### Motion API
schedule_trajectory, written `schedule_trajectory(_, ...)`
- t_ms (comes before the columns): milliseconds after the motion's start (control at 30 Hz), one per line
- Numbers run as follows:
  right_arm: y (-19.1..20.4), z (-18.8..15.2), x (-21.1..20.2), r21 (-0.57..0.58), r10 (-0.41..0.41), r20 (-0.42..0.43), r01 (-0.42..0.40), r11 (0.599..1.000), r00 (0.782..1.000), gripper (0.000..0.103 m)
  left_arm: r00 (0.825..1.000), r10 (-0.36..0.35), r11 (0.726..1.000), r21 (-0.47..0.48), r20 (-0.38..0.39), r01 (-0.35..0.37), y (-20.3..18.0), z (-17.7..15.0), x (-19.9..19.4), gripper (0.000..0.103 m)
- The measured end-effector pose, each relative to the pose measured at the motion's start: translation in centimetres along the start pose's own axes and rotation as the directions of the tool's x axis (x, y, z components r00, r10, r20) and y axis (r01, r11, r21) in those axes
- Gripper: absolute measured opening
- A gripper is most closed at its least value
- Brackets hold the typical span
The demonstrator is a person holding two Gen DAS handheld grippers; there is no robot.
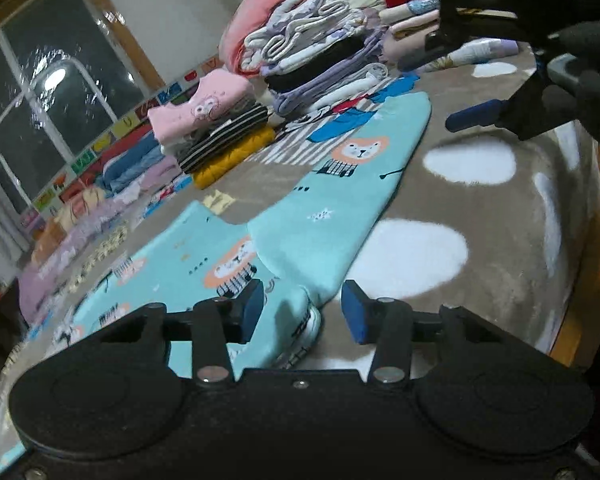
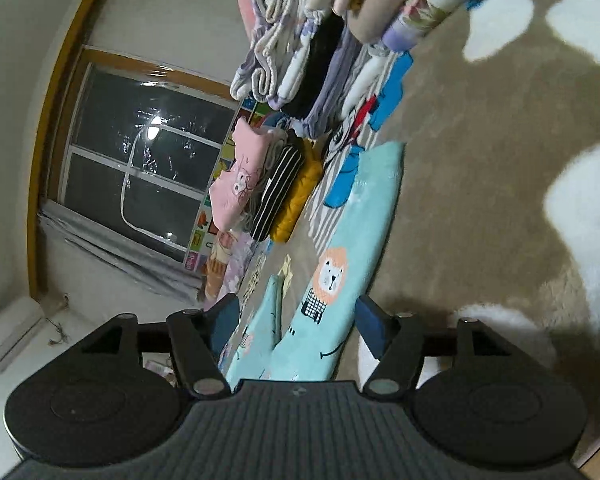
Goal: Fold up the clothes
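A: We note the turquoise lion-print garment (image 1: 320, 208) spread flat on the brown cloud-patterned blanket (image 1: 480, 240), one long part laid across another. Left gripper (image 1: 302, 312) sits low at the garment's near end, jaws parted, cloth between them but not pinched.

B: Right gripper (image 2: 296, 324)?

A: Above the garment's near end, jaws apart, holding nothing. Beyond the garment's far end stand the folded stacks (image 1: 320, 52).

B: The step?

A: We judge a fold under way; how far along, we cannot tell. Next calls for pinching an edge squarely, both layers.
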State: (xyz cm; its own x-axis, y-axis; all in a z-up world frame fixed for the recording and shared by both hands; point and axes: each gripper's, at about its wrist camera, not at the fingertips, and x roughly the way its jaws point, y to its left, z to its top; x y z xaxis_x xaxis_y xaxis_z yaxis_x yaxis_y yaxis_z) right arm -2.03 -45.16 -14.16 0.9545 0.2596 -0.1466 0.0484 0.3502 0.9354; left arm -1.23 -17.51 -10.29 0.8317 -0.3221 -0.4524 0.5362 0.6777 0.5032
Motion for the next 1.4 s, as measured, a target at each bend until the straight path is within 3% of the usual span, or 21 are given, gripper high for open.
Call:
schedule_trajectory(133,0.0,0.2,0.4,0.003,0.02,-0.014,-0.02,1.0,1.0,0.066,0.999,-0.037,0.998,-0.04,0.022,0.038,0.2,0.5,0.6,0.044)
schedule_trajectory(300,-0.2,0.5,0.7,0.033,0.033,-0.012,-0.032,0.999,0.999,0.066,0.987,-0.141,0.984,-0.118,-0.079,0.132,0.2,0.2,2.8,0.043)
schedule_trajectory(467,-0.4,0.9,0.2,0.054,0.044,0.01,-0.045,0.998,0.999,0.066,0.988,-0.14,0.983,-0.132,-0.065,0.131,0.5,1.3,2.0,0.043)
schedule_trajectory(633,-0.6,1.6,-0.3,0.059,0.048,0.055,-0.051,0.997,0.997,0.067,0.994,-0.092,0.995,0.026,-0.055,0.094,-2.3,3.3,3.3,0.045)
schedule_trajectory(833,-1.1,2.3,-0.7,0.081,0.05,0.102,-0.059,0.995,0.993,0.068,0.999,-0.038,0.978,0.205,-0.039,0.045,-5.9,5.7,5.1,0.045)
schedule_trajectory(1000,-1.0,3.8,-2.0,0.037,0.014,0.183,-0.022,0.999,0.983,0.071,1.0,0.014,0.951,0.308,-0.024,-0.006,-8.3,7.2,7.1,0.045)
schedule_trajectory(1400,-3.2,5.9,-4.1,0.11,-0.027,0.309,-0.007,0.994,0.951,0.071,0.99,0.139,0.863,0.49,0.001,-0.122,-13.4,12.1,13.8,0.041)
